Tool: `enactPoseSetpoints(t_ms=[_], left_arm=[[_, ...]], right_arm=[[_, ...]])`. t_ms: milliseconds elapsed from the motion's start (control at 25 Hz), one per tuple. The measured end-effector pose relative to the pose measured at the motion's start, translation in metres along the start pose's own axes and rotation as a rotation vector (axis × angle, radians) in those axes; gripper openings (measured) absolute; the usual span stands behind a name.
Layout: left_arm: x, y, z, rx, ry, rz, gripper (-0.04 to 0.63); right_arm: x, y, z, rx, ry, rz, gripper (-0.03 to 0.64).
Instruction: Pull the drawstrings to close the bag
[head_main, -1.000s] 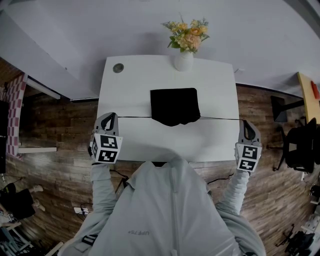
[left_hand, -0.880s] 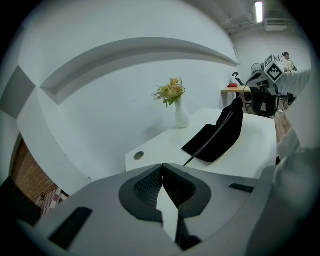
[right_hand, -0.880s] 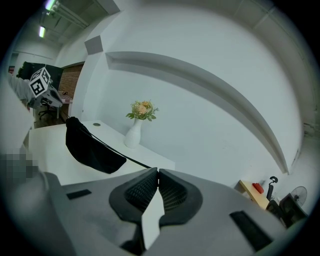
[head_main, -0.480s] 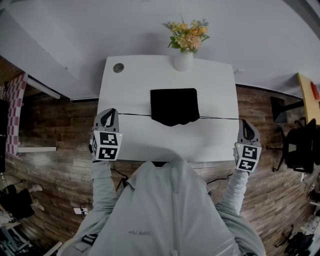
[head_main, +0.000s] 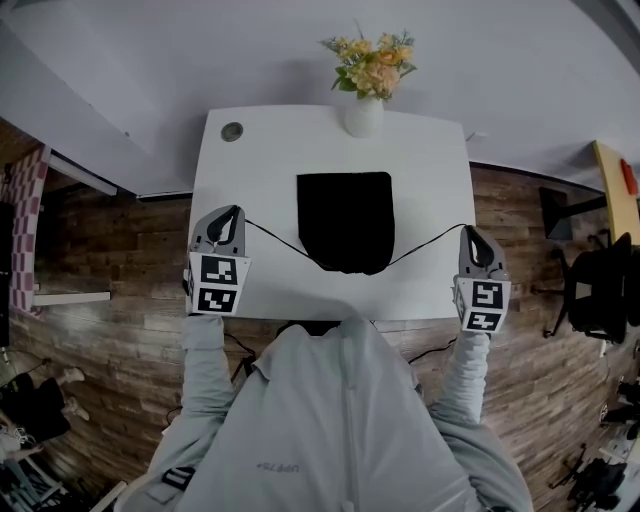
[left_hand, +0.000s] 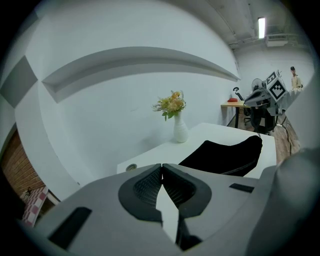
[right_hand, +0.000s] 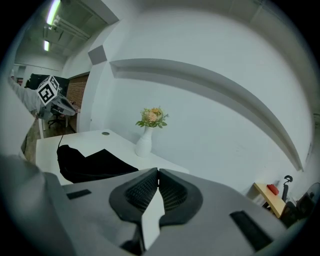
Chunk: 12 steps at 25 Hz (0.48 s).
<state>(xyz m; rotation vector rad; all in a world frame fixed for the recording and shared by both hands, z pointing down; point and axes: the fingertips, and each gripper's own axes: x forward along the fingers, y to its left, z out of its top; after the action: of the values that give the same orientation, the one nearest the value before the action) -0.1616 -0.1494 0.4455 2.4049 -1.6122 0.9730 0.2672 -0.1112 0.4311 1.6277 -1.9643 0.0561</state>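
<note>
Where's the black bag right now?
In the head view, the black bag lies centred on the white table, just below the flower vase, between the left gripper and right gripper.

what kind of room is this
Likely an office or lab workspace: a white table with a vase of flowers, wood-plank floor, and an office chair beside another desk.

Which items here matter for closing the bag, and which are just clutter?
In the job: bag, left drawstring, right drawstring, left tool, right tool, each shut on its drawstring.
Lying about: vase of flowers, round cap in the table.
</note>
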Motion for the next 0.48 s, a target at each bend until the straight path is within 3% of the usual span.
enactPoseSetpoints(t_ms=[480], left_arm=[[0.043, -0.07, -0.019, 0.041, 0.075, -0.19, 0.028]], right_arm=[[0.042, 0.088, -0.026, -0.018, 0.07, 0.234, 0.029]])
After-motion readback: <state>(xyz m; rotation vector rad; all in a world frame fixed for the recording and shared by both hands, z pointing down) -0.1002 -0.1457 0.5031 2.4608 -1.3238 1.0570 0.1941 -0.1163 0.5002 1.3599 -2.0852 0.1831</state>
